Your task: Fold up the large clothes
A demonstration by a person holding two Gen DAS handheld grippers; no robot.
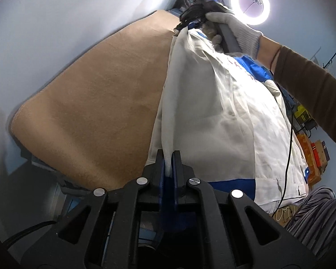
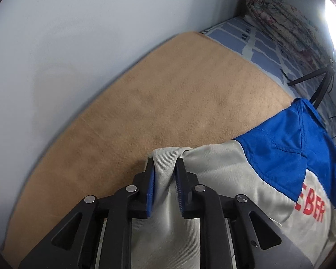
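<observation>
two grippers, one garment. the jacket is grey-white with blue panels and carries red lettering; in the right wrist view only "e ber" reads, its start cut off by a blue panel. in the left wrist view the same red print shows faintly through the fabric and is not legible.

left gripper: jaws nearly together, clamped on a thin fold of the jacket's pale edge. right gripper: jaws a bit wider, pads pressing a thicker bunched fold of grey cloth.

the jacket hangs stretched between the two claws, above the tan blanket that covers the bed.

left view only: the gloved hand holding the right gripper, a brown sleeve, a ring light, a black cable trailing down, orange boxes at the right.

right view only: a blue patterned sheet past the blanket, a rolled floral quilt against the wall, black tripod legs.
</observation>
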